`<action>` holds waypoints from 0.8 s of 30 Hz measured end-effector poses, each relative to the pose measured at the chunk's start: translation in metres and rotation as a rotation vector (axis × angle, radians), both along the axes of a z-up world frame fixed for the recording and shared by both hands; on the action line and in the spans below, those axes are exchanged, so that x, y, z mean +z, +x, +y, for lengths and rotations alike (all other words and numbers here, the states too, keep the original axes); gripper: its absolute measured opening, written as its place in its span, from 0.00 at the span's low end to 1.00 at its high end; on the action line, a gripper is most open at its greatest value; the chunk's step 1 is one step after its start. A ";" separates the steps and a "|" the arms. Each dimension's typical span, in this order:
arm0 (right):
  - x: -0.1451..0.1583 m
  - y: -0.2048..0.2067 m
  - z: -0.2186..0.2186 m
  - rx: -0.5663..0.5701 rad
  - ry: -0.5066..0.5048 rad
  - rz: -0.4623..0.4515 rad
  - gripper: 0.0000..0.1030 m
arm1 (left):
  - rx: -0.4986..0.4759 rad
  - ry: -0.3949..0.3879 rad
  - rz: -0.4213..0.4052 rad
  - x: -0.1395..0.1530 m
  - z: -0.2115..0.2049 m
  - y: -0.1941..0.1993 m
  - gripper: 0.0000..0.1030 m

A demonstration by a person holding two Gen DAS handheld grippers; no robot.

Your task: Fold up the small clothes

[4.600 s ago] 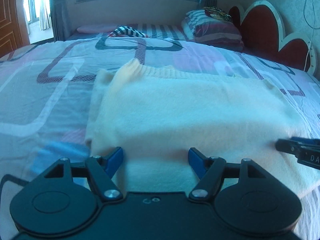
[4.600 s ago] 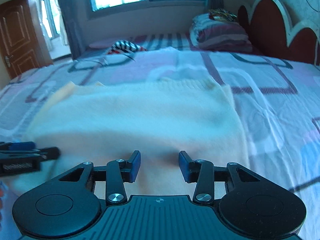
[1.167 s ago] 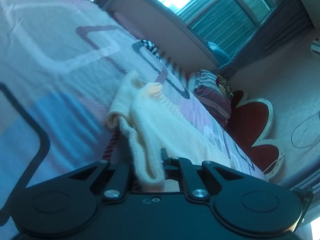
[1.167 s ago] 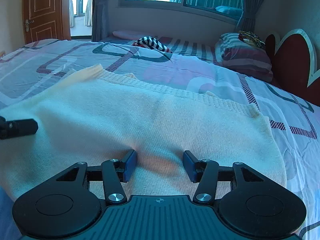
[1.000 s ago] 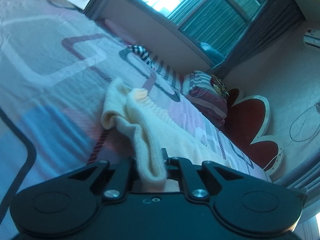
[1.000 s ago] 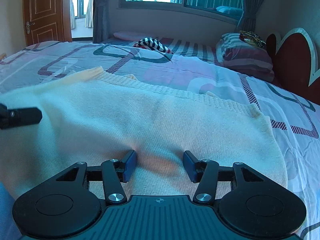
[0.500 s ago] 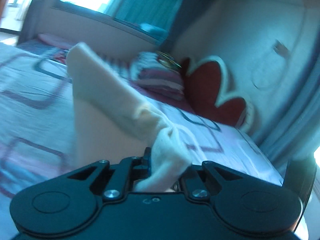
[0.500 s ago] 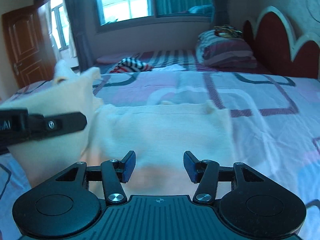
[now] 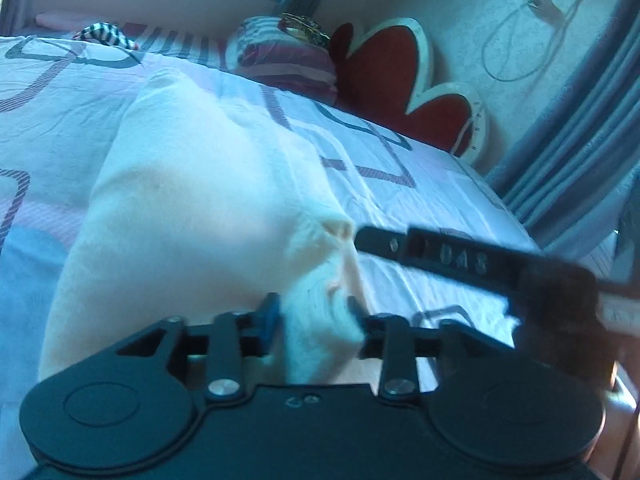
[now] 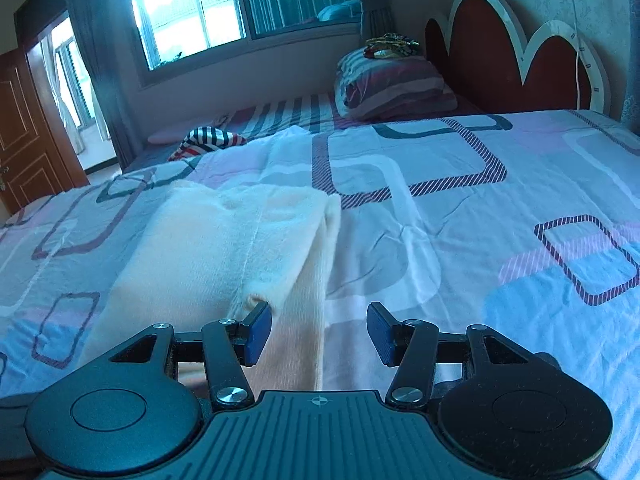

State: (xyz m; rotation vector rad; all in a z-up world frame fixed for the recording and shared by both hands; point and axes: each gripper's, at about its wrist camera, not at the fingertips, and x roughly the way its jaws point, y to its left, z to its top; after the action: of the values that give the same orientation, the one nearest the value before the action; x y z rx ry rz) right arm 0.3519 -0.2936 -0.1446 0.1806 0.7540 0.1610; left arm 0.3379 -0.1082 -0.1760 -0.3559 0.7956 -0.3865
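Plenty of room on my right: the bedspread runs bare from the sweater's folded edge out to the headboard, with the striped pillow up in the far corner. The cream sweater lies folded lengthwise on the bed, its long right edge running toward the window. My right gripper hangs with its jaws apart and nothing between them but the sweater's near right edge and bare sheet below; its left pad sits just beside a small corner of knit. My left gripper has just been opening its jaws, a blurry bunch of the sweater between the fingers; I can't tell whether they touch it.
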 end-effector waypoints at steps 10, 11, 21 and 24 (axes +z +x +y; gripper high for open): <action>-0.004 0.021 -0.003 0.059 0.273 0.124 0.51 | 0.081 0.196 -0.112 0.031 0.045 -0.036 0.78; -0.007 0.024 -0.002 0.055 0.280 0.134 0.51 | 0.113 0.206 -0.095 0.030 0.052 -0.032 0.78; -0.027 0.046 0.006 0.016 0.365 0.202 0.51 | 0.219 0.192 0.049 0.014 0.070 0.009 0.73; -0.023 0.049 0.009 0.012 0.345 0.204 0.50 | 0.209 0.175 0.096 0.003 0.068 0.015 0.72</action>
State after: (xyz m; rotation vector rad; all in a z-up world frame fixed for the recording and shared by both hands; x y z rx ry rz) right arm 0.4014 -0.2847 -0.1678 0.5262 0.9276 0.2874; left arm 0.3529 -0.0398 -0.1731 -0.2918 0.8704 -0.1040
